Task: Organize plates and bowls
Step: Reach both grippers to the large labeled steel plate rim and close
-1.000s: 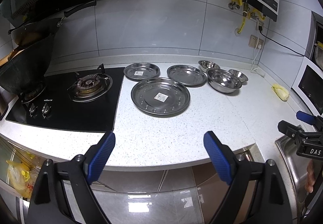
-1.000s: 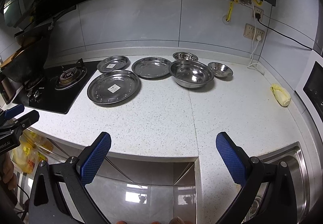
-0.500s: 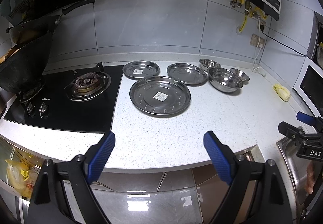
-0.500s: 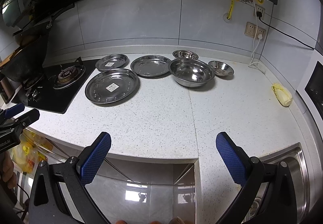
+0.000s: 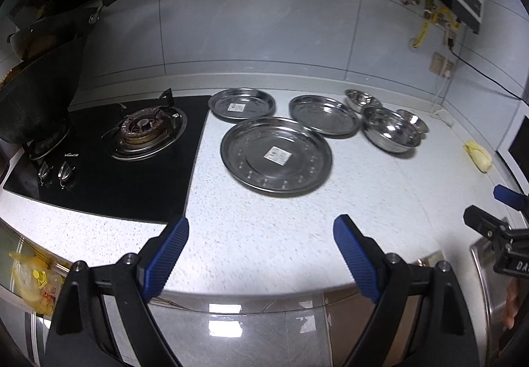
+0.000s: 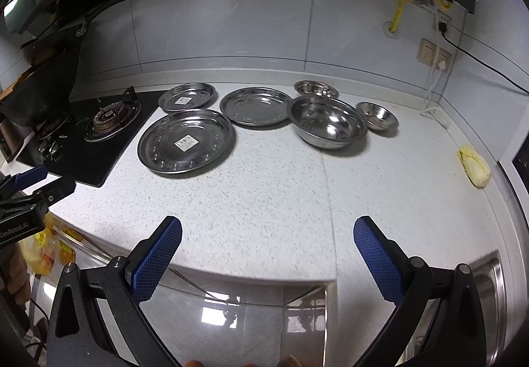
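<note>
Right hand-held gripper (image 5: 510,262) body: white letters "DA", cut off. Plate stickers (image 5: 278,156): print unreadable.

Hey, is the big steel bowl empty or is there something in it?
Empty: the big steel bowl shows only bare, shiny metal inside.

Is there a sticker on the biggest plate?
Yes, the largest steel plate, nearest the counter's front edge, has a white label stuck in the middle of it.

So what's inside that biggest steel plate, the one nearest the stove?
The largest plate holds only a white sticker label at its centre, with small embossed marks ringing it. No food or dishes lie in it. Whatever is beneath the plate, on the counter, is covered.
</note>
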Available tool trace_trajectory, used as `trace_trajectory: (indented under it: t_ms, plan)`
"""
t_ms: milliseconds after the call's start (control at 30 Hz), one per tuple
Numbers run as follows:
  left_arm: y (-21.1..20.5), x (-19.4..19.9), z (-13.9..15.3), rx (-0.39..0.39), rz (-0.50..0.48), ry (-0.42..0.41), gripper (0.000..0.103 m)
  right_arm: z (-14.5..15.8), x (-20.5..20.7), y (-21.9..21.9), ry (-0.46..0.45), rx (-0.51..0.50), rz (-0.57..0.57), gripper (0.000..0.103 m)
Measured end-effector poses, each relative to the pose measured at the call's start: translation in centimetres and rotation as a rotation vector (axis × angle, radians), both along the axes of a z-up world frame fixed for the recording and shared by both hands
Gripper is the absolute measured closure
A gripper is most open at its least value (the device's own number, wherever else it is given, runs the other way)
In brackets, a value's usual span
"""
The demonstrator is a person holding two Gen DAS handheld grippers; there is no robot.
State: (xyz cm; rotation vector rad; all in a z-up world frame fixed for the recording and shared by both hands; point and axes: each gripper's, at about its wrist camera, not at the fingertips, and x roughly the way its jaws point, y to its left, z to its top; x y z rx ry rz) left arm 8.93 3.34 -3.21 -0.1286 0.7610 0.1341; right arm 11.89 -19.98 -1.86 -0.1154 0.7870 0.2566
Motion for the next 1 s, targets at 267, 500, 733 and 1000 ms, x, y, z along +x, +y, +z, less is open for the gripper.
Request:
trace_trajectory:
  t_ms: [267, 500, 733, 1000]
  plan:
    - [2.1, 5.6, -1.3, 0.051, 0.046, 0.005, 0.014, -1.1, 4.2, 3.5, -0.002, -0.008, 0.048, 0.001]
    - [4.2, 12.2, -3.8, 0.133, 0.168, -0.044, 0.014, -2.1, 8.8, 6.2, -0.073, 0.006, 0.02, 0.001]
    - [6.5, 17.9, -8.0, 0.139, 0.229, 0.018, 0.014, -6.5, 14.2, 10.2, -0.037, -0.034, -0.008, 0.001]
    - [6.8, 22.0, -11.1, 0.124, 0.213, 0.121, 0.014, -11.3, 19.2, 14.2, 0.101, -0.033, 0.031, 0.001]
